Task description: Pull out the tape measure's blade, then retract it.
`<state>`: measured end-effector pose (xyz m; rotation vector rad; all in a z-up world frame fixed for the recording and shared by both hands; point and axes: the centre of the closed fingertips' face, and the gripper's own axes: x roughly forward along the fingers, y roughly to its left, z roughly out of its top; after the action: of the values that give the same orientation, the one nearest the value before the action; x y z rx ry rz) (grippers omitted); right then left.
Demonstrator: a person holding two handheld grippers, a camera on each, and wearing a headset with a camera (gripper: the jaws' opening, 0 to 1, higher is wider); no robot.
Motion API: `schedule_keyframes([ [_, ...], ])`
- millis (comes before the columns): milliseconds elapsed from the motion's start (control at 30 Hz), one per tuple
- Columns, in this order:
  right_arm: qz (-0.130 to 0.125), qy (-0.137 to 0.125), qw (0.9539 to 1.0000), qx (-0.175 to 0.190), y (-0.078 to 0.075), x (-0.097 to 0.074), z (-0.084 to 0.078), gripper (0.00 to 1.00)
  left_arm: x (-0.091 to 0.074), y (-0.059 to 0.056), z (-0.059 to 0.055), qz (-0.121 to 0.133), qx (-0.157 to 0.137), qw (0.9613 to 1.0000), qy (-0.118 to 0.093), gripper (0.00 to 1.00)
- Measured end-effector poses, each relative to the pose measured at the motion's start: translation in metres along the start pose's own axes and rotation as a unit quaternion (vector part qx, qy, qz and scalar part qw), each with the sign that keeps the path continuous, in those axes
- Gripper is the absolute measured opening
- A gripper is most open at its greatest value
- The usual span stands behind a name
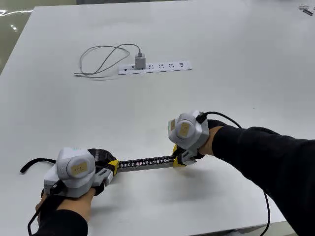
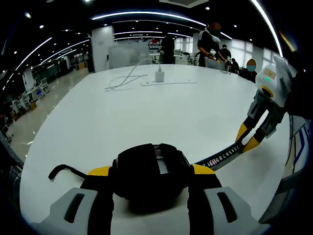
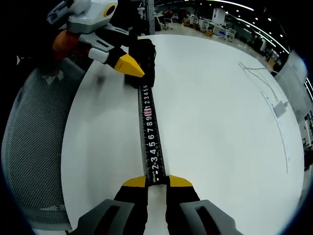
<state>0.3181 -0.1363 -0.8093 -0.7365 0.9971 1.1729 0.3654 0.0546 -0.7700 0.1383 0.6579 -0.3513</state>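
The tape measure [image 1: 101,155], a black case, was seen lying on the white bench [image 1: 221,59] near its front edge, clamped between the yellow-tipped jaws of the left claw [image 1: 110,167]. In the left gripper view the case was pressed on both sides, one jaw against each flank. A black strap [image 1: 32,163] was seen trailing from the case across the bench, away from the blade. A stretch of blade [image 1: 145,162] was drawn out of the case and ran flat just above the bench surface toward the right claw [image 1: 176,158], with its printed numerals turned upward. The free end of the blade was pinched between the jaws of the right claw. In the right gripper view the two yellow tips were closed on the tip of the blade, and the scale was seen running away from them to the case. The two claws were set apart by the exposed blade, which was held straight between them. Farther back on the bench a white power strip [image 1: 157,66] was laid, with a white charger [image 1: 140,61] plugged into it and a pale cable [image 1: 101,59] looped beside it, all well apart from the tape measure. A grey mesh chair [image 3: 34,147] was seen beside the bench edge in the right gripper view.
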Motion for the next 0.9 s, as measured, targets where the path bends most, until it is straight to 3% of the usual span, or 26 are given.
schedule_keyframes([
  [900,0.001,-0.015,0.9998,0.013,0.002,0.004,0.012,0.1,0.0,0.001,0.0,0.004,-0.001,1.0,-0.001,0.57],
])
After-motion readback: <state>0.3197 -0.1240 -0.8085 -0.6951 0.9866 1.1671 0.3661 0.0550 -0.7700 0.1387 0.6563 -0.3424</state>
